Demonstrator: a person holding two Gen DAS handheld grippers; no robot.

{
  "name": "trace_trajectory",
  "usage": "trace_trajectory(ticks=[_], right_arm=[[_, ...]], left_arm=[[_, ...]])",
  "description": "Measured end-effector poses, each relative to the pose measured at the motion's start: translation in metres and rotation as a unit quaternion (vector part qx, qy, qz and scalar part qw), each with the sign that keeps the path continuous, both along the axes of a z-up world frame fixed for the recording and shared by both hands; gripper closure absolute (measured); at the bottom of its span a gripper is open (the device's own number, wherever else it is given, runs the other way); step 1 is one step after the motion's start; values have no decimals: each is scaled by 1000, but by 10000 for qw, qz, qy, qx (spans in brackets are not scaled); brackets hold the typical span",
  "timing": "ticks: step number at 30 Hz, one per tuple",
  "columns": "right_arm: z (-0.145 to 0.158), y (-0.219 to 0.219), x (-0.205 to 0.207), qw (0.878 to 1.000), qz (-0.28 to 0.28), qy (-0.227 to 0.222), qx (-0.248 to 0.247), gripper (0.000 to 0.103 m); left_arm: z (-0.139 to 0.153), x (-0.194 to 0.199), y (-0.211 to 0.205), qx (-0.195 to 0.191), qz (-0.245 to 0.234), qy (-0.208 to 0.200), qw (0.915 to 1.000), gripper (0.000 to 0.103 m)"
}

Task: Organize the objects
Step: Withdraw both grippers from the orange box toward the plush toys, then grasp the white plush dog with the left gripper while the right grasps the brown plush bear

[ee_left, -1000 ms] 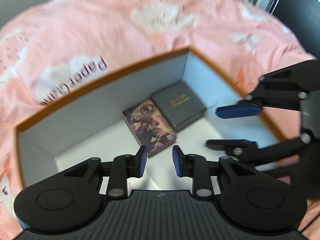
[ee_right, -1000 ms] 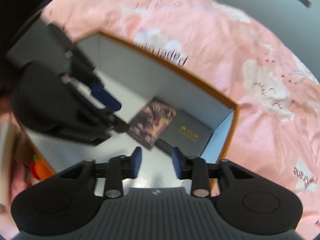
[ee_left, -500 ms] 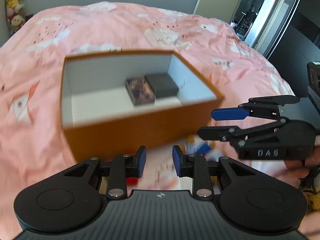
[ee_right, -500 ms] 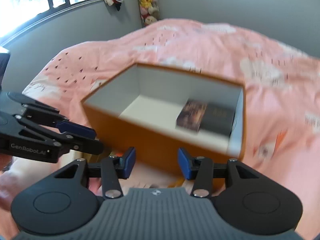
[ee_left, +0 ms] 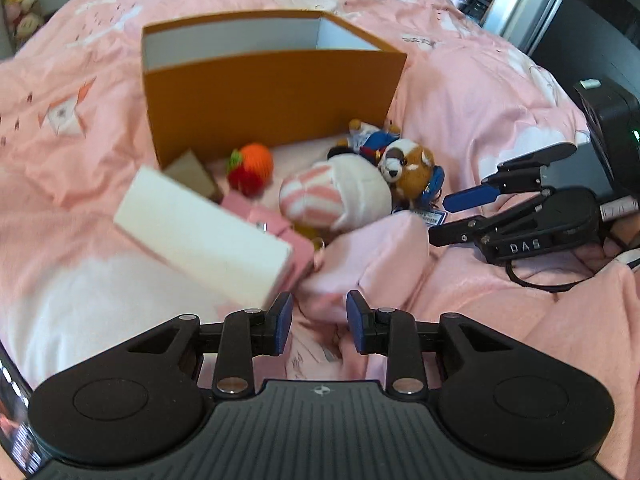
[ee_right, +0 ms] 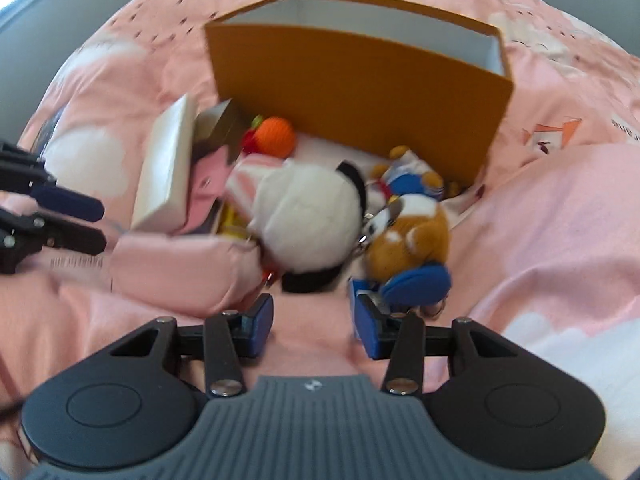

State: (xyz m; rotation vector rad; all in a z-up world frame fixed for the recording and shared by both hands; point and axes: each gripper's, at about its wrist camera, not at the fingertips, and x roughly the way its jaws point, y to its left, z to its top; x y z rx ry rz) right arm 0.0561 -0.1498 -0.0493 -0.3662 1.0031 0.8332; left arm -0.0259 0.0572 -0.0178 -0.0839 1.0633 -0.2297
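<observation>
An orange box [ee_left: 272, 96] [ee_right: 352, 96] with white inner walls stands on the pink bed; its inside is hidden from here. In front of it lies a pile: a white box [ee_left: 200, 232] [ee_right: 164, 172], an orange knitted fruit [ee_left: 252, 162] [ee_right: 276, 136], a white-and-pink plush [ee_left: 336, 196] [ee_right: 308, 216], a brown plush [ee_left: 408, 164] [ee_right: 408, 240] and a small blue-dressed plush [ee_left: 372, 138]. My left gripper [ee_left: 319, 322] [ee_right: 80, 220] hovers near the white box, its jaws opening with only bedding behind them. My right gripper [ee_right: 312, 320] [ee_left: 460, 216] is open and empty, just short of the plushes.
Rumpled pink bedding [ee_left: 480, 100] surrounds the pile, with a raised fold [ee_right: 180, 264] between the two grippers. A black device with a green light [ee_left: 608, 116] sits at the right edge. A hand [ee_left: 624, 236] holds the right gripper. Stuffed toys [ee_left: 16, 0] stand far back left.
Both grippers have pulled back out of the orange box toward the near side. The two small boxes inside it are no longer seen; the pile of toys has come into view.
</observation>
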Motion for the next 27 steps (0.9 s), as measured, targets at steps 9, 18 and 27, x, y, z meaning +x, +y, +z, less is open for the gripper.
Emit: trace_trajectory(ticks=[9, 18, 27], right_arm=[[11, -10, 26, 9958, -772, -492, 50, 56], [0, -11, 83, 9891, -1430, -6, 345, 60], [-23, -22, 91, 9834, -1591, 625, 610, 58]], left_arm=[[11, 22, -10, 265, -304, -414, 9983, 68], [16, 88, -33, 561, -1512, -488, 9857, 65], [-13, 154, -57, 700, -2827, 404, 9558, 54]])
